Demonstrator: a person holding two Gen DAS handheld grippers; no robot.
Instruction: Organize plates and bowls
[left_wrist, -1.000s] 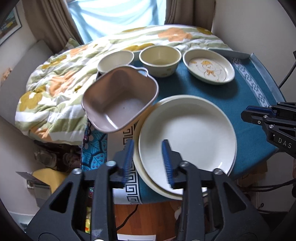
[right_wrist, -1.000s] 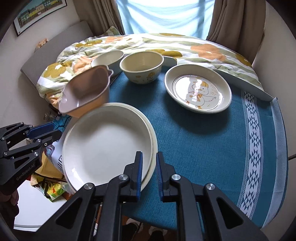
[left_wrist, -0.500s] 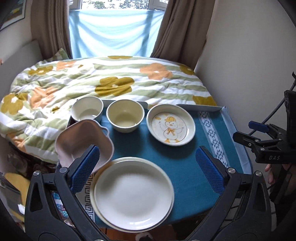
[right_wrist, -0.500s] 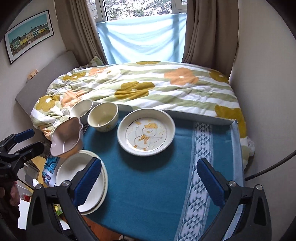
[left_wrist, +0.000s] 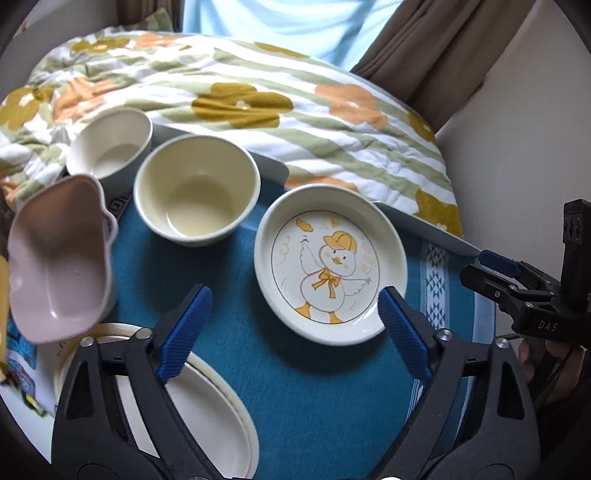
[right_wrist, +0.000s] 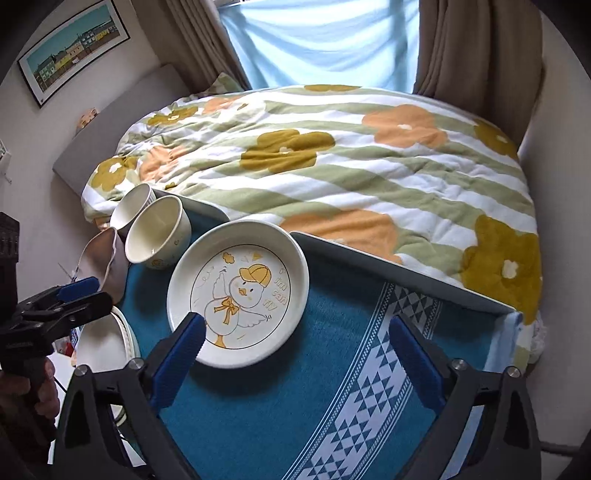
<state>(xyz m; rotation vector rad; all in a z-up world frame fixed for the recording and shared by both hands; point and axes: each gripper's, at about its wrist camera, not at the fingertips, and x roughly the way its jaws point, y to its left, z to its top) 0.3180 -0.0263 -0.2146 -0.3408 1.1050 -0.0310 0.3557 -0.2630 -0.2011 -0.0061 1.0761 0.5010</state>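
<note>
A duck-print plate (left_wrist: 332, 262) (right_wrist: 238, 293) lies on the teal tablecloth (left_wrist: 295, 387). My left gripper (left_wrist: 293, 291) hovers above its near rim, jaws wide and closing, pads touching nothing. My right gripper (right_wrist: 297, 319) hangs just right of the plate, jaws also wide and closing on nothing. At the back left stand a cream bowl (left_wrist: 195, 192) and a white bowl (left_wrist: 110, 144). A pink handled dish (left_wrist: 59, 266) leans tilted over two stacked cream plates (left_wrist: 207, 417) at the front left.
A bed with a flowered duvet (right_wrist: 332, 155) borders the table's far edge. A wall stands close on the right. The patterned cloth band (right_wrist: 369, 387) on the right bears nothing. Clutter lies on the floor below the table's left edge.
Both grippers opened wide from nearly shut. They left the stacked plates, drew back, then moved right and closer to the duck plate.
</note>
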